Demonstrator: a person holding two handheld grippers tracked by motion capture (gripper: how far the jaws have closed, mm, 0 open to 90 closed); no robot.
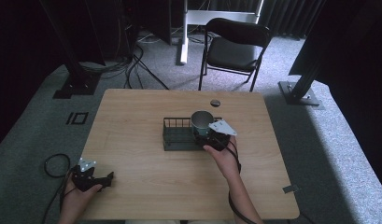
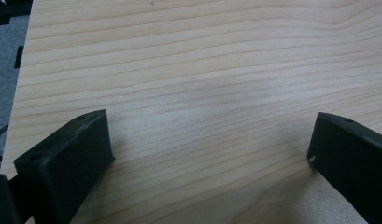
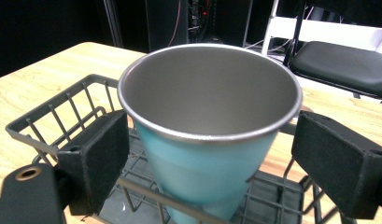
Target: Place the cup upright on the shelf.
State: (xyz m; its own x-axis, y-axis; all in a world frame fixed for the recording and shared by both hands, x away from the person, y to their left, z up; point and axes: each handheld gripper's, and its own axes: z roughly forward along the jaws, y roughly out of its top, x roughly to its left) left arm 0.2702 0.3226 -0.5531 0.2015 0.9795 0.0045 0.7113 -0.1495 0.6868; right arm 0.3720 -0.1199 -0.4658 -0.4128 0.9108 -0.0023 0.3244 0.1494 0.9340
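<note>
The right gripper (image 1: 212, 135) stands at the near right end of a dark wire basket (image 1: 175, 135) at mid-table. Its jaws are spread to either side of a blue cup (image 3: 205, 163) with a metal-grey interior. The cup is upright and sits inside the basket. In the right gripper view a gap shows between each pad and the cup wall, so the jaws flank the cup without pinching it. Whether the cup rests on the basket floor or hangs slightly above it cannot be told from these views.

The left gripper (image 1: 91, 177) lies at the near left corner of the table (image 1: 132, 186), jaws wide apart over bare wood, holding nothing.

To do this step well, the jaws should probably be centred on the cup below its rim and closed evenly. The tapered wall may slip upward under pressure, and the basket wires beside the left-hand pad could snag.
</note>
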